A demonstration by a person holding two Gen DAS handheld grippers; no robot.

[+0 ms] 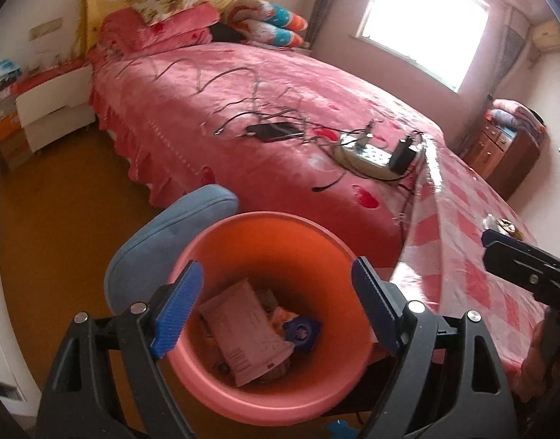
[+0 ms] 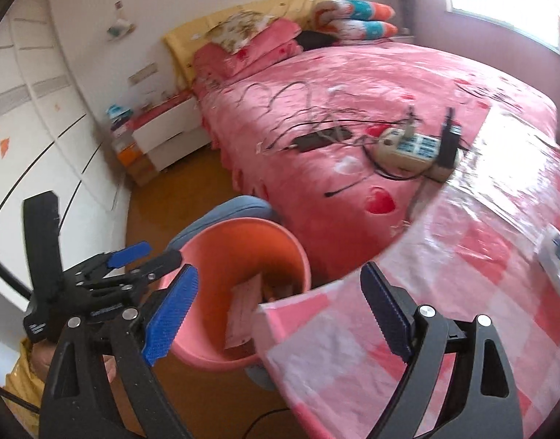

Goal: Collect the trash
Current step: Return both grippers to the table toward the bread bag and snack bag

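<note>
Hovering: left gripper (image 1: 272,303) spread, nothing between its jaws, above the pink bin (image 1: 265,395) at lower centre
Right gripper (image 2: 280,311): spread, nothing held
Bin contents: paper (image 1: 247,333)

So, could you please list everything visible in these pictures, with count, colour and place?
bin: one, pink-orange, on the floor by the table corner
paper: one, white, inside the bin
chair: one, blue, behind the bin
table: one, pink check cover, right
bed: one, pink, centre
power strip: one, cream, on the bed
nightstand: one, white, beside the bed
left gripper: black, blue pads, open above the bin
right gripper: same colours, open over the table corner
</note>
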